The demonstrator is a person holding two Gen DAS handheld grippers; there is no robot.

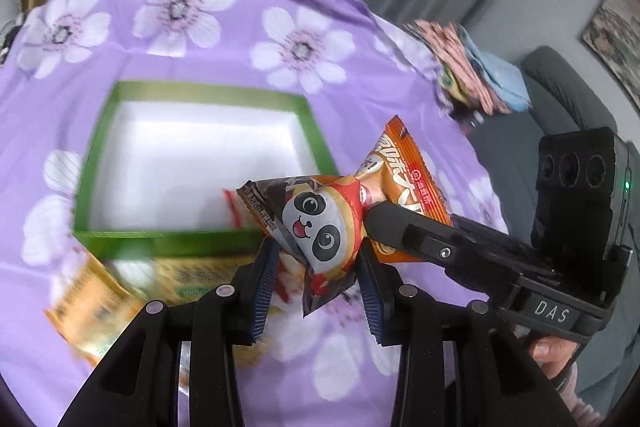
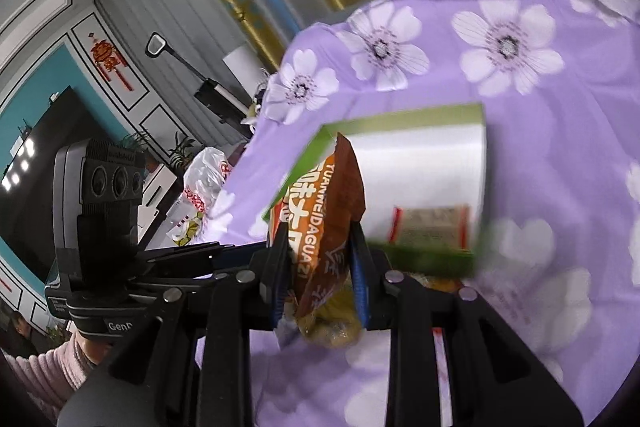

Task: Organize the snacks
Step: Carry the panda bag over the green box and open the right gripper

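Jaws: my left gripper (image 1: 316,259) is clenched on one panda-face snack packet (image 1: 320,227), pinched at its lower end between the blue pads. My right gripper (image 2: 320,267) is clenched on one orange snack packet (image 2: 320,211), standing upright between its fingers.

Both packets are held in the air, just above the near right corner of one green-rimmed box (image 1: 200,91). In the left wrist view the orange packet (image 1: 404,179) sits right behind the panda packet, touching or nearly so; I cannot tell which.

Count inside the box: one red-edged packet (image 2: 430,225) lying flat against the near wall on the white floor.

Count outside the box: at least one yellow packet (image 1: 92,311) on the purple flowered cloth (image 1: 248,7) just in front of the near wall; motion blur prevents a firmer count.
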